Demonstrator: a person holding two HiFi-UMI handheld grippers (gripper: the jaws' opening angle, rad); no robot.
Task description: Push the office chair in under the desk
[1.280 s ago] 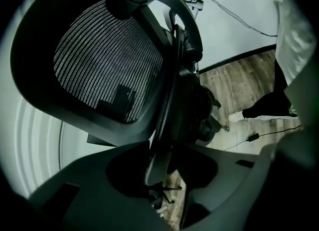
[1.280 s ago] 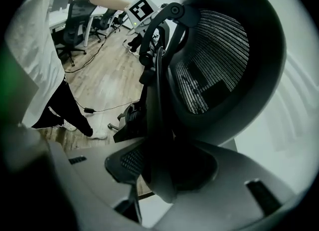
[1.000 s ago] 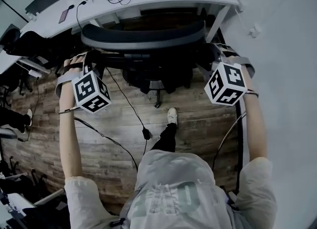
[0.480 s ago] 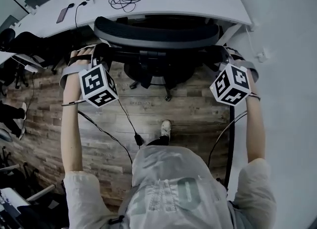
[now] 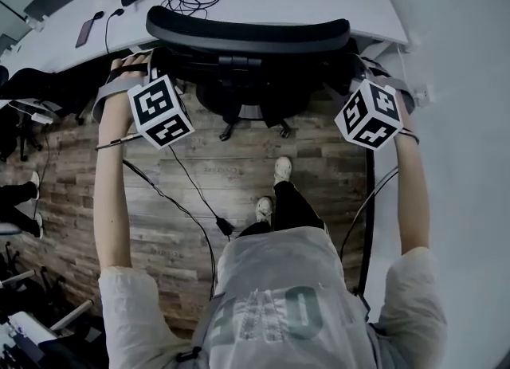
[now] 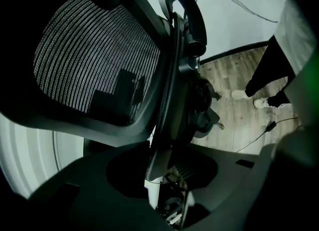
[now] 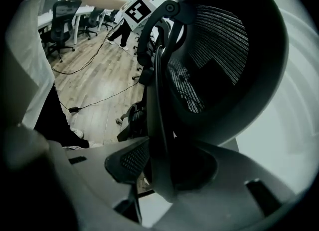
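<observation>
Office chair (image 5: 247,37): top centre of frame, backrest at bench (image 5: 339,1) edge, seat apparently under. Left gripper (image 6: 162,175), right gripper (image 7: 162,175): jaws pinching backrest side rims. Push judged nearly complete; final nudge left.

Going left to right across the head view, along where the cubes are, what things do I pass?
left gripper's marker cube → office chair → right gripper's marker cube
</observation>
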